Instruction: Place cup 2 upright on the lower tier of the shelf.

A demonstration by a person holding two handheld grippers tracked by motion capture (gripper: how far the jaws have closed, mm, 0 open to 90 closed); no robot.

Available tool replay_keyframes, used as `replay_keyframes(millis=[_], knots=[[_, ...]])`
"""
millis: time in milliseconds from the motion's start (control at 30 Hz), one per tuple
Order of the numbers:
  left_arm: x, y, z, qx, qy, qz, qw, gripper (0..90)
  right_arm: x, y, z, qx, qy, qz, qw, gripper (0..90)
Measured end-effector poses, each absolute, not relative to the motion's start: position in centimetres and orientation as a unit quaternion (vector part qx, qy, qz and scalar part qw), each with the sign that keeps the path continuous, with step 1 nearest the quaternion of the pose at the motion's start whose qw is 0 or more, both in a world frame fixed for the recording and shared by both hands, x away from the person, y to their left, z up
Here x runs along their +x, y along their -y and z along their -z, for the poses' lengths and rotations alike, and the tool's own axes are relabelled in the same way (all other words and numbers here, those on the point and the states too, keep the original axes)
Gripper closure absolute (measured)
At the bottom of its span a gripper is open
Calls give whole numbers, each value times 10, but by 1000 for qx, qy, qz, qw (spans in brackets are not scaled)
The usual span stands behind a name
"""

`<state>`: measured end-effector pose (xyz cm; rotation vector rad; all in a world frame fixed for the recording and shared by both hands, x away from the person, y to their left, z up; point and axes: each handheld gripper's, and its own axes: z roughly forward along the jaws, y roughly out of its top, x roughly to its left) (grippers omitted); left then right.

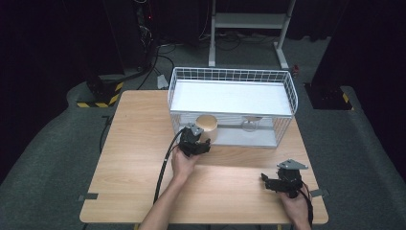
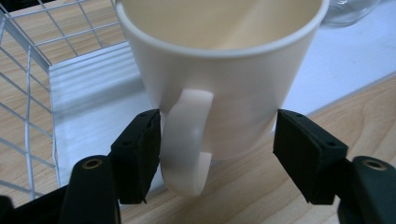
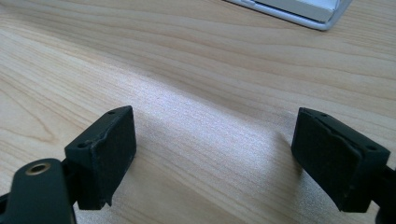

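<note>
While a cream mug (image 2: 219, 79) stands at the front opening of a white wire basket (image 1: 287, 86) near the far edge of a wooden table (image 1: 134, 158), the left gripper (image 1: 203, 143) reaches up to it from the middle of the table. In the left gripper view, its two black jaws stand spread on either side of the mug's lower wall, the left jaw just beside the mug's handle (image 2: 187, 144) and the right jaw apart from the wall; whether the left jaw touches the handle cannot be told. The mug rests partly on the basket's white liner (image 2: 93, 107) and partly past its front edge, its handle turned toward the camera. A clear glass (image 1: 250, 124) stands on the basket's lower level to the right of the mug, near the front. The person's left hand (image 1: 184, 160) grips the tool, a black cable (image 1: 165, 167) trailing back toward the near edge. Near the front right corner of the table, the right gripper (image 1: 265, 179) is held in the right hand (image 1: 294, 203), pointing left. In the right gripper view, its jaws are wide apart over bare wood, pinching nothing.
</note>
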<state>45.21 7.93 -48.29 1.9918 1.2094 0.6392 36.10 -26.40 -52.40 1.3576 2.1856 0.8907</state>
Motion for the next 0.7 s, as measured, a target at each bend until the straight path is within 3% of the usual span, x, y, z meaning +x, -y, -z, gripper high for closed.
replay_keyframes(millis=[700], knots=[[475, -70, 487, 756, -493, -241, 356, 439, 361, 264, 524, 488, -785, -320, 208, 143]])
